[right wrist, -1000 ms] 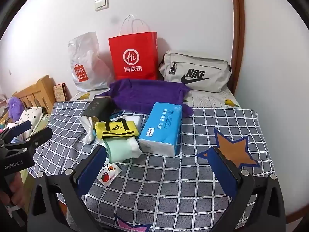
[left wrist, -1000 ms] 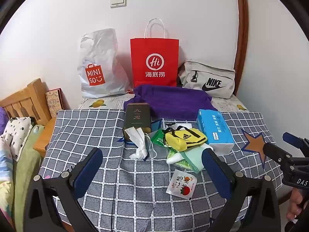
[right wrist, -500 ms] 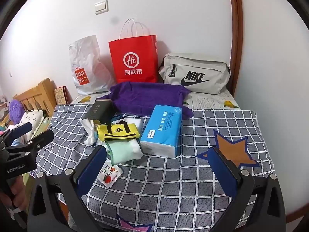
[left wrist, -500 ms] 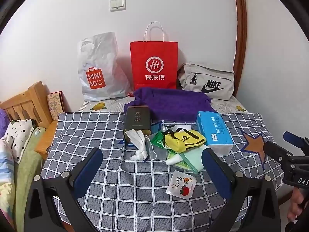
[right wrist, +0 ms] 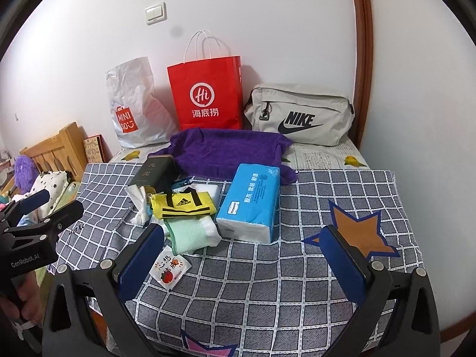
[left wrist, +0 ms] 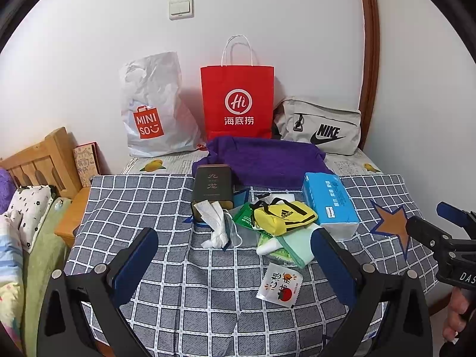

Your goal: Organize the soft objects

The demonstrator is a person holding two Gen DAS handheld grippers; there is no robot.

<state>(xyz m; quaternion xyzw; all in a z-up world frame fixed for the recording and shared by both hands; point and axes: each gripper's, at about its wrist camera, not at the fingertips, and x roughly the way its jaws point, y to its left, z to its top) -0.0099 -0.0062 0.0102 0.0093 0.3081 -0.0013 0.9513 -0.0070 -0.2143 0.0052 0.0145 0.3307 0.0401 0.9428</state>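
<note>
On the grey checked cloth (left wrist: 184, 294) lies a heap: a blue tissue pack (left wrist: 328, 200) (right wrist: 253, 200), a yellow Adidas pouch (left wrist: 284, 215) (right wrist: 183, 203), a mint green cloth (right wrist: 190, 233) (left wrist: 297, 245), crumpled white tissue (left wrist: 215, 223) (right wrist: 138, 199), a dark tin box (left wrist: 212, 186) (right wrist: 154, 171) and a small strawberry sachet (left wrist: 279, 284) (right wrist: 169, 267). A purple towel (left wrist: 264, 159) (right wrist: 229, 150) lies behind them. My left gripper (left wrist: 235, 264) and right gripper (right wrist: 242, 260) both hover open near the front edge, holding nothing.
Against the wall stand a white Miniso bag (left wrist: 154, 107), a red paper bag (left wrist: 238, 101) and a grey Nike pouch (left wrist: 319, 129). A wooden headboard (left wrist: 44, 160) and bedding (left wrist: 20, 217) lie to the left. A brown door frame (left wrist: 369, 59) rises at the right.
Both wrist views have pulled back and tilted slightly, so the objects sit a little lower and smaller. Nothing on the cloth has moved; both grippers stay open.
</note>
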